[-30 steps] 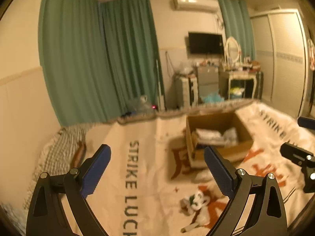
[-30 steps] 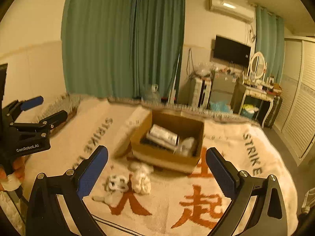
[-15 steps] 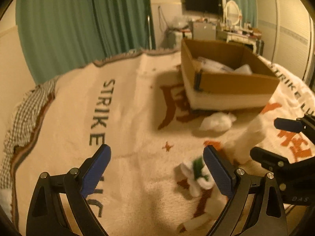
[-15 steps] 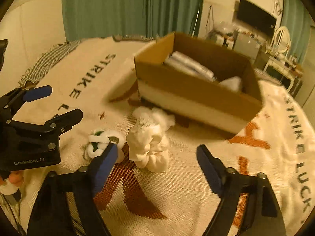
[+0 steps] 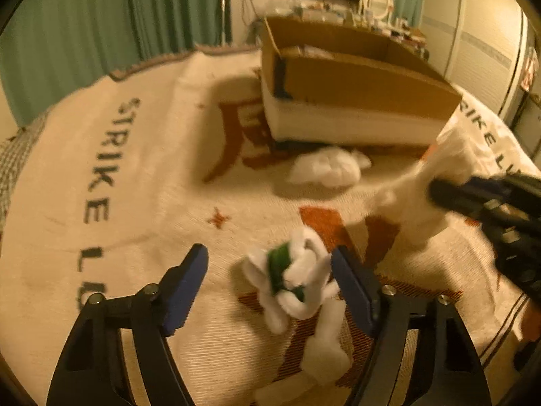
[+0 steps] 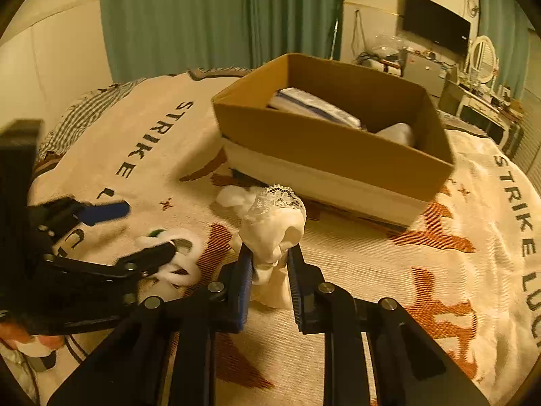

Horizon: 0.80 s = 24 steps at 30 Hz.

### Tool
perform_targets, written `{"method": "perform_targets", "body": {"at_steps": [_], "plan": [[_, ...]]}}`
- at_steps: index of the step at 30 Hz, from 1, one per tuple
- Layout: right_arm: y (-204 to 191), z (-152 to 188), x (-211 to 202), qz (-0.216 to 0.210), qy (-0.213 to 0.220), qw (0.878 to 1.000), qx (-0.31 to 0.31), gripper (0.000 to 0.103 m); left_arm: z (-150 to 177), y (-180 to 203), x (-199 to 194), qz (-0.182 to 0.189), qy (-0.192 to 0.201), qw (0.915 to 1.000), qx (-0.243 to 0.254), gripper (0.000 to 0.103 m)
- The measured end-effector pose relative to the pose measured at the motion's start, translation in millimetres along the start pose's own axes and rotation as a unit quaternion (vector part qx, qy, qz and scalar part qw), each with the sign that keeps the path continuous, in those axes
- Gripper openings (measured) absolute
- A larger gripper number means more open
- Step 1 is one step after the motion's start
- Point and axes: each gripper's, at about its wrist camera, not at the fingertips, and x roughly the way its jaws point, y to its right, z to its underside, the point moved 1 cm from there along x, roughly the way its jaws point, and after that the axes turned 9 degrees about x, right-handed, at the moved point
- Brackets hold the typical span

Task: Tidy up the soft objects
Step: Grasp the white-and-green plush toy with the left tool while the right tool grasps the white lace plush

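On the bed, a cream woven blanket [image 6: 473,270] covers the whole work surface. A brown cardboard box [image 6: 324,149] stands open on it and already holds folded items, too indistinct to name.

Three soft objects lie in front of the box. A cream lace-trimmed bundle [image 6: 274,230] sits nearest the right gripper [image 6: 268,270], whose fingers are clamped on its lower part. A plain white wad [image 5: 326,169] lies just beside the box's near wall, untouched. A white-and-green sock bundle [image 5: 294,277] lies between the spread fingers of the left gripper [image 5: 270,280]; the fingers stand apart, the right one close against it, and nothing is gripped.

Judgement on the step in hand: the right side has secured its item and should lift clear of the blanket before travelling, high enough to pass the box's near wall. The grip is low on the bundle, so the lace top may flop or unroll; a slow carry is advised. The left side should centre on the sock bundle and close on its bulk, not on a loose tail.

Legible writing: "STRIKE" on the blanket, followed by a partial "LUC", with large rust-red characters that are only partly visible.
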Motion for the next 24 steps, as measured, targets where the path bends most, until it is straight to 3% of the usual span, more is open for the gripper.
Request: {"method": "perform_targets", "body": {"at_steps": [4, 12, 24], "plan": [[15.9, 1.7, -10.2, 0.003, 0.003, 1.000, 0.022, 0.019, 1.6, 8.6, 13.2, 0.024, -0.021, 0.9995, 0.007, 0.059], [25.6, 1.7, -29.2, 0.013, 0.010, 0.999, 0.031, 0.019, 2.4, 16.6, 5.3, 0.020, -0.021, 0.9993, 0.026, 0.047], [26.5, -1.0, -111.1, 0.022, 0.064, 0.997, 0.037, 0.019, -31.0, 34.5, -91.0, -0.011, 0.066, 0.9970, 0.039, 0.047]]}}
